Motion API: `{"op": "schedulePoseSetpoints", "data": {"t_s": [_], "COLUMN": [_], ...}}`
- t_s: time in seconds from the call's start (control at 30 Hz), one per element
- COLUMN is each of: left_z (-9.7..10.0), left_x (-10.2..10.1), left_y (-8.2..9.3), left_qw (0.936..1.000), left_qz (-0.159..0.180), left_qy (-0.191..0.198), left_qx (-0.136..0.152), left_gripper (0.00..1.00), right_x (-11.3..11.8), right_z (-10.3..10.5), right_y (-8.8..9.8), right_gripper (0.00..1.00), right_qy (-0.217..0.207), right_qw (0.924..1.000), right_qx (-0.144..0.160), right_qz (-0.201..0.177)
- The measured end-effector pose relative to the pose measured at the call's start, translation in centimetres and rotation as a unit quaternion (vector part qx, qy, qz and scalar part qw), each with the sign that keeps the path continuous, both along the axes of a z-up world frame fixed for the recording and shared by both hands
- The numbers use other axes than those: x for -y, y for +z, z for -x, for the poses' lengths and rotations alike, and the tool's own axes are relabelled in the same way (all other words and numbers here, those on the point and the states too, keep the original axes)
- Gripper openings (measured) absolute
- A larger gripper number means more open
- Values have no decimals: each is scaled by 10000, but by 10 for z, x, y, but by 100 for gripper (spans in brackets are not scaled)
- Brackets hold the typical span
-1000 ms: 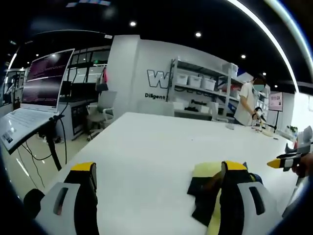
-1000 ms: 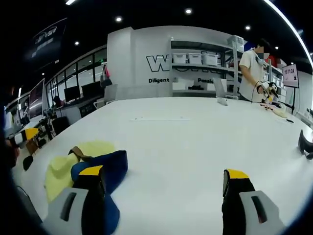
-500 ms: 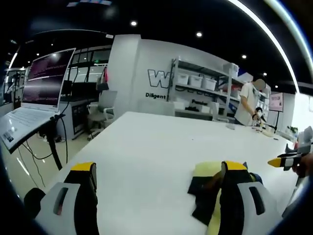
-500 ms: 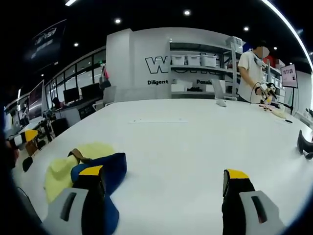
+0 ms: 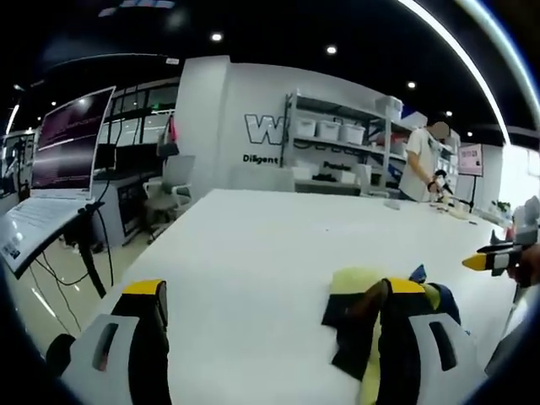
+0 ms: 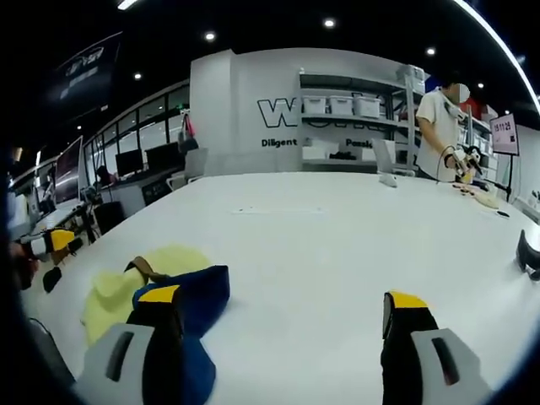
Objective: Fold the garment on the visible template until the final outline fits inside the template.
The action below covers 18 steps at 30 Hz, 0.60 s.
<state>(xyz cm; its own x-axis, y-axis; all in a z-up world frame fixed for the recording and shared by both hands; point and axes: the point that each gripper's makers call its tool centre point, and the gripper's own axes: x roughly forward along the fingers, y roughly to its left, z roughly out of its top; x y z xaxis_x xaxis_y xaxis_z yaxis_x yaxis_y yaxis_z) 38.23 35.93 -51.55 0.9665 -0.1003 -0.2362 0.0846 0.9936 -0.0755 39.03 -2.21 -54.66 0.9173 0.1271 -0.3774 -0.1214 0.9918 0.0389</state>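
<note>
White worktop (image 6: pixel 321 245) runs toward shelves and a far wall; the garment (image 6: pixel 148 287), yellow and blue, lies bunched near its near edge, no template outline discernible; left gripper (image 5: pixel 270 337) and right gripper (image 6: pixel 283 337) both hover with jaws spread, holding nothing; best to pinch one corner each, spread it flat, then fold.

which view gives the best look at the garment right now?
Right gripper view: the garment lies in the open on the white table, its pale yellow and blue parts both visible, with one jaw covering only its near edge. In the left gripper view the garment is smaller and partly hidden behind a jaw.
</note>
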Motion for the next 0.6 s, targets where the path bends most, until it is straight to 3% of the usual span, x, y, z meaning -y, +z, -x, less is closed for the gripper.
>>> {"op": "schedulePoseSetpoints", "data": {"t_s": [0.2, 0.37, 0.6], "left_z": [-4, -5, -19], "left_x": [12, 21, 35], "left_y": [6, 4, 1], "left_qw": [9995, 9987, 9926], "left_qz": [-186, -280, -765], "left_qy": [-221, -437, -933], "left_qx": [84, -6, -130], "left_gripper": [97, 97, 96], "right_x": [-16, -27, -48], "right_z": [-4, -9, -19], "right_y": [9, 13, 21], "right_gripper": [94, 92, 85], "right_qy": [281, 493, 977], "right_qw": [9994, 9985, 9929], "right_qx": [102, 132, 283], "right_qz": [149, 218, 620]}}
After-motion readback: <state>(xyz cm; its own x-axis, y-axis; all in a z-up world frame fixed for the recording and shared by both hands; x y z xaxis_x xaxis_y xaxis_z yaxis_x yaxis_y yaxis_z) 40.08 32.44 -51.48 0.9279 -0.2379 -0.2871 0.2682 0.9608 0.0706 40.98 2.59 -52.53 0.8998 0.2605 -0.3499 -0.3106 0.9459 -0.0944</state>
